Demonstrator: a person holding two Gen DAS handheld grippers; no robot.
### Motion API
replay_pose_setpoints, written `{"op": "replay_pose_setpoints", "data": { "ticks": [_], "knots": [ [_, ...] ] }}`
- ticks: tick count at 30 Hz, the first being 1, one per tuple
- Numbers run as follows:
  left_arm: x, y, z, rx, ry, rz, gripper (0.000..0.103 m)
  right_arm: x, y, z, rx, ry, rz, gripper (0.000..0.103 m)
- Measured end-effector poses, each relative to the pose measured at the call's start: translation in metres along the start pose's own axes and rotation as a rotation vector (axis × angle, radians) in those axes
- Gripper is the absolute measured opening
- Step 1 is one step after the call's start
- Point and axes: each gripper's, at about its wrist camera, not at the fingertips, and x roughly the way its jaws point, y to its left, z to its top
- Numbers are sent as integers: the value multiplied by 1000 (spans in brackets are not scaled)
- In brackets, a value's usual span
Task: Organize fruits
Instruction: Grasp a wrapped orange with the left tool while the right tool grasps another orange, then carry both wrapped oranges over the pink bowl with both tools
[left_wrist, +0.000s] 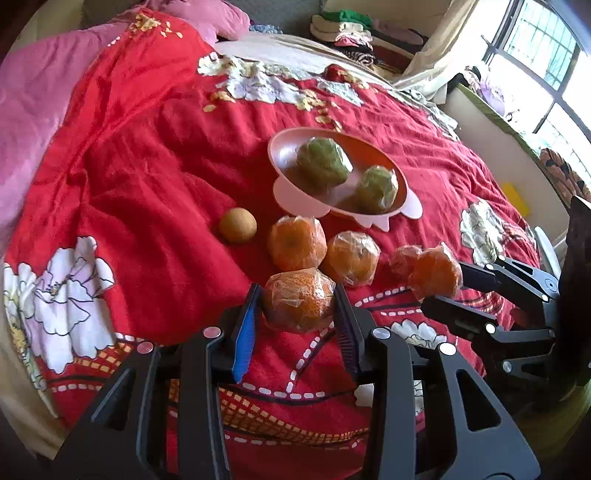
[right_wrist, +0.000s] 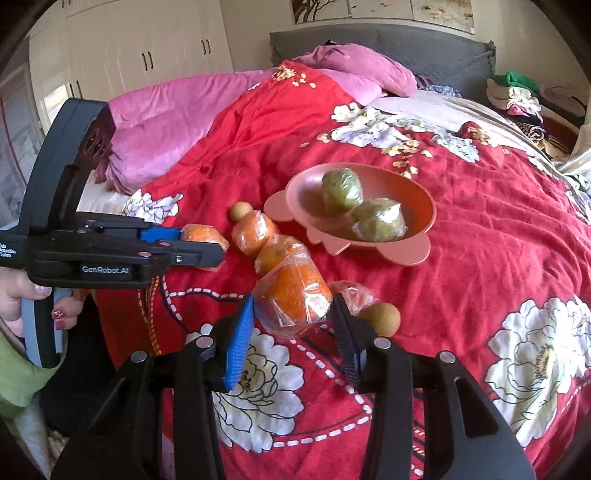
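A pink bowl (left_wrist: 284, 146) on the red bedspread holds two plastic-wrapped green fruits (left_wrist: 323, 166). Several wrapped oranges lie in front of it, with a small brown fruit (left_wrist: 237, 225) to the left. My left gripper (left_wrist: 298, 306) is shut on the nearest wrapped orange (left_wrist: 300, 301). My right gripper (right_wrist: 293, 310) is shut on another wrapped orange (right_wrist: 291, 295); it shows in the left wrist view (left_wrist: 436, 275) at the right. Two wrapped oranges (left_wrist: 297, 243) lie between these and the bowl (right_wrist: 424, 206). A second small brown fruit (right_wrist: 380, 318) lies by the right finger.
The flowered red bedspread (left_wrist: 129, 166) covers the bed, with a pink quilt (right_wrist: 166, 114) bunched at the far left. Folded clothes (right_wrist: 517, 92) are piled at the headboard. A window (left_wrist: 546, 55) and a cabinet lie to the right of the bed.
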Motion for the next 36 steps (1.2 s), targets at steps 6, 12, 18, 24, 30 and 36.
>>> {"op": "replay_pose_setpoints", "data": {
  "ticks": [6,12,18,24,30,36],
  "knots": [
    [-10,-1,5,-1,-29,-7,30,-8,-12,3,19,-21,-15,41],
    [-12,-5,13,5,-42,-16,30,-13,-26,7,41,-43,-37,41],
    [-7,-11,22,16,-43,-22,30,-14,-37,12,51,-55,-54,41],
    [2,-18,33,29,-41,-23,30,-9,-48,15,72,-54,-62,41],
    [11,-25,47,47,-46,-15,30,-7,-58,20,83,-61,-70,41],
    [28,-29,61,64,-28,-2,30,-5,-71,27,96,-71,-83,41]
  ]
}}
